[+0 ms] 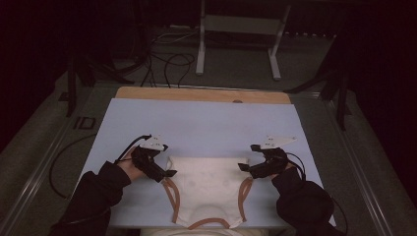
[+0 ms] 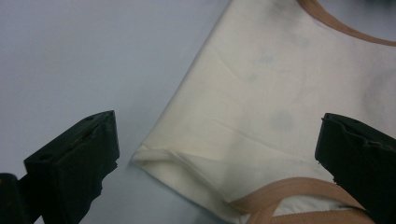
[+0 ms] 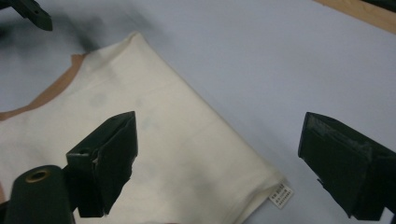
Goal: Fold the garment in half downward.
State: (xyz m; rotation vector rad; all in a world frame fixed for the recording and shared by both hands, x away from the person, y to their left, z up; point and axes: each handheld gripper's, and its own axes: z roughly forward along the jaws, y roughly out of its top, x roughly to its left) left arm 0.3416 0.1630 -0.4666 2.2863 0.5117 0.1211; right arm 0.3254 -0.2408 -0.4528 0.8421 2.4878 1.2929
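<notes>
I have the top (image 1: pixel 209 189) lying flat on the desk (image 1: pixel 196 123), folded edge away from me, its near hem at the desk's front edge. My left claw (image 1: pixel 169 173) hangs with jaws apart over the far left corner, my right claw (image 1: pixel 243 167) likewise apart over the far right corner by the label (image 3: pixel 281 196). If either closes too high, it may pinch only the upper layer, and the fold would split open.

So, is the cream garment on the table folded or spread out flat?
Folded. The cream garment has a straight doubled edge on its far side, with layered fabric at the corner in the left gripper view. Both grippers hover open at its corners.
</notes>
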